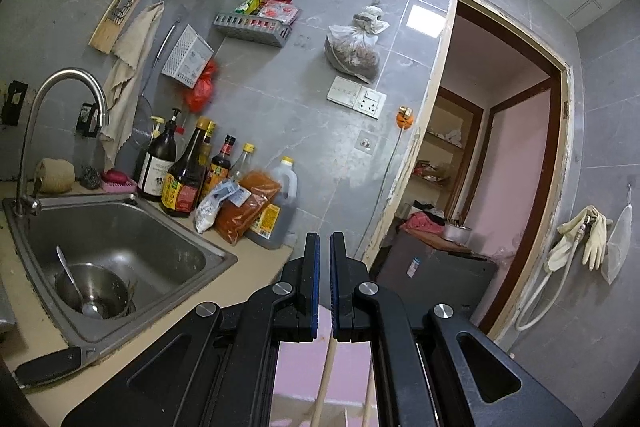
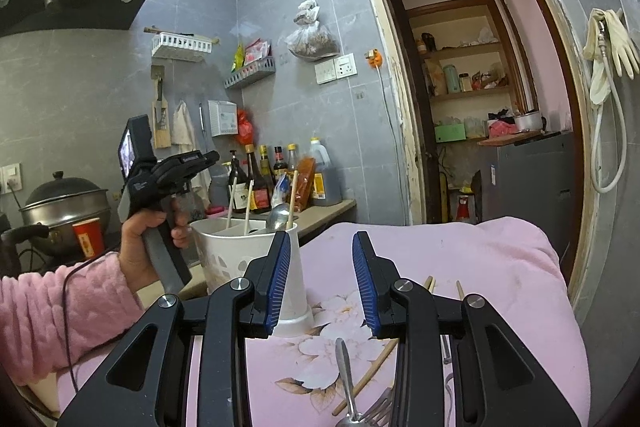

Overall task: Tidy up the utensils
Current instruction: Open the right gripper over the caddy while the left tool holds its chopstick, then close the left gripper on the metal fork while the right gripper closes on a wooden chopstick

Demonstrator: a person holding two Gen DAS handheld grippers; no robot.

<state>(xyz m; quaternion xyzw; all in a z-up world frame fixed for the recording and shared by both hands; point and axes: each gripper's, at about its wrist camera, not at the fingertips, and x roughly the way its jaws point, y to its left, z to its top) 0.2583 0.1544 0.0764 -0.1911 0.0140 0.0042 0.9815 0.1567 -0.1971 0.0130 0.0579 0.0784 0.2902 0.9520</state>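
Note:
A white utensil holder [image 2: 240, 259] stands on a pink floral cloth [image 2: 460, 267]. It holds chopsticks [image 2: 249, 205] and a metal ladle [image 2: 280, 217]. My right gripper [image 2: 320, 247] is open and empty, just right of the holder. Below it on the cloth lie a spoon [image 2: 346, 383], a fork [image 2: 378, 409] and loose chopsticks [image 2: 370, 377]. My left gripper [image 2: 200, 161] is raised beside the holder. In the left wrist view the left gripper [image 1: 324, 247] is shut on a chopstick [image 1: 324, 379] that hangs down below the fingers.
A steel sink [image 1: 120, 239] with a bowl and spoon [image 1: 86, 291] is at left. Sauce bottles [image 1: 188, 171] line the counter. A pot [image 2: 64, 207] and red cup [image 2: 86, 237] stand at left. A doorway [image 2: 480, 87] opens at right.

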